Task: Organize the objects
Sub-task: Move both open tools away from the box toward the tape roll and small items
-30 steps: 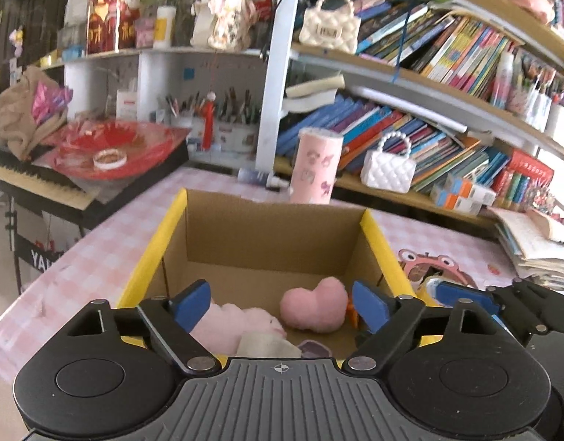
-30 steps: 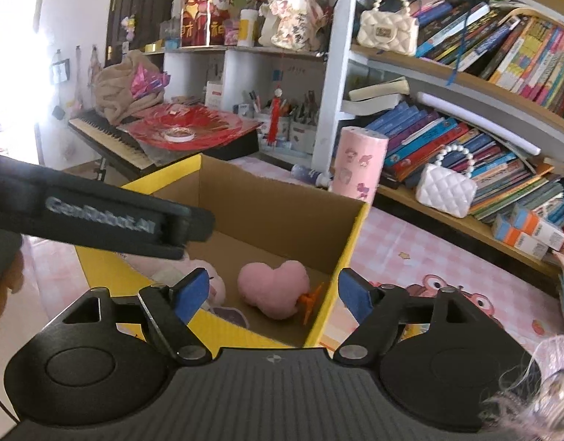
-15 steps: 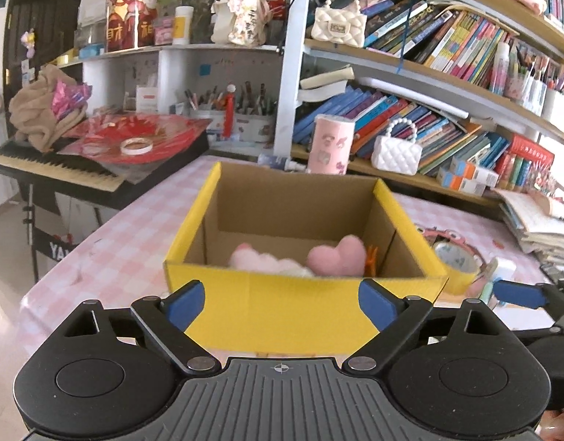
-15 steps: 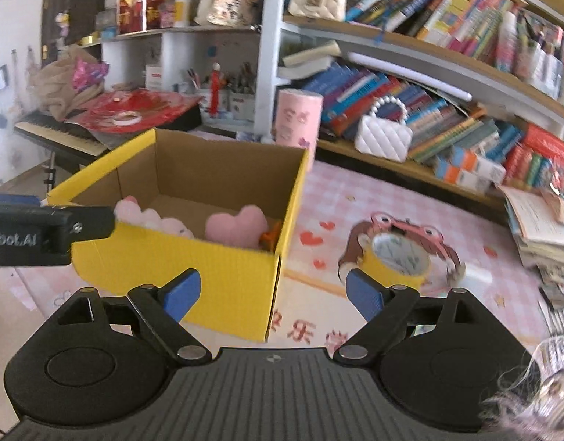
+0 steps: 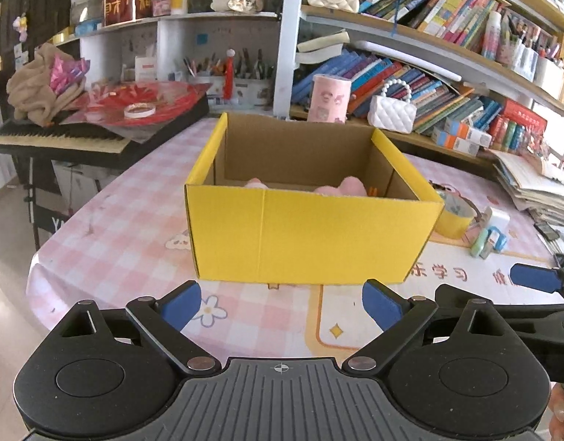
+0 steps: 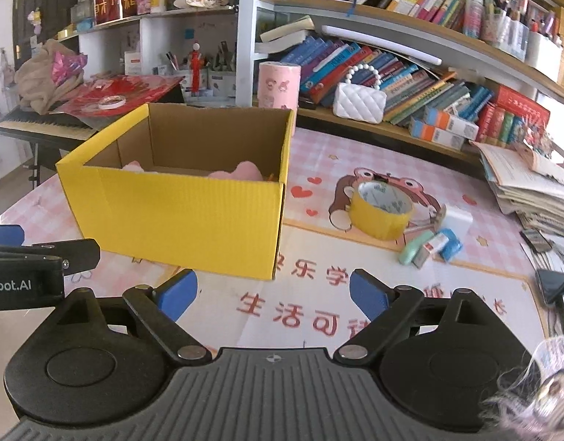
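A yellow cardboard box (image 5: 311, 237) stands open on the pink checked table; it also shows in the right wrist view (image 6: 179, 217). Pink plush toys (image 5: 346, 187) peek over its rim, mostly hidden; they also show in the right wrist view (image 6: 241, 172). My left gripper (image 5: 282, 307) is open and empty, in front of the box's near wall. My right gripper (image 6: 270, 294) is open and empty, near the box's front right corner. A yellow tape roll (image 6: 383, 209), a white adapter (image 6: 456, 220) and small green and blue items (image 6: 428, 244) lie right of the box.
Bookshelves (image 6: 410, 70) with books, a white quilted bag (image 6: 359, 101) and a pink cylinder (image 6: 278, 86) stand behind the table. A keyboard piano (image 5: 61, 136) with red paper sits at far left. A stack of books (image 6: 531, 187) and a phone (image 6: 555, 286) lie at right.
Both grippers have pulled back and lowered from above the box to the table in front of it. The box now looks farther away. Both stay open and empty.
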{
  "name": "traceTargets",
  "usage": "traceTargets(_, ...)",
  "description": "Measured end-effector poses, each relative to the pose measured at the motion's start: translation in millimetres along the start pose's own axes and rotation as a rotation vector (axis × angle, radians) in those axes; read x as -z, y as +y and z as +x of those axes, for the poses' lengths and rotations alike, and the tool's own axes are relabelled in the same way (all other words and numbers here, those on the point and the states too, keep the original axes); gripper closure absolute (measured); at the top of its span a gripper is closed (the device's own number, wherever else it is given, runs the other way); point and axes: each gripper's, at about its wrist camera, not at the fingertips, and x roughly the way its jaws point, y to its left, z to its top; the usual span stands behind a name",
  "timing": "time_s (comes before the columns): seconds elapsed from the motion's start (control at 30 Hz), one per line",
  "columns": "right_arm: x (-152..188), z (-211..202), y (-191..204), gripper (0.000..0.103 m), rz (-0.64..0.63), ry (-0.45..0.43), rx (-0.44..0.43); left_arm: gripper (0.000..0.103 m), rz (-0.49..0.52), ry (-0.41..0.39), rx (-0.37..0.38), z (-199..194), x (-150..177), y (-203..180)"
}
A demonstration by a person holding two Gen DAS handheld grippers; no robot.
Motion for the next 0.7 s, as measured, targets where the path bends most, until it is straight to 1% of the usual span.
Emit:
traceTargets(0.37,18,-20,10,0.01,0.038,0.012,0.024,0.006,0.036,0.016,0.017,-18,16,7)
traceTargets(0.7,34,-35,19,0.009,0.051,0.025,0.046,0.006,0.05,0.039,0.041,-26,27,11)
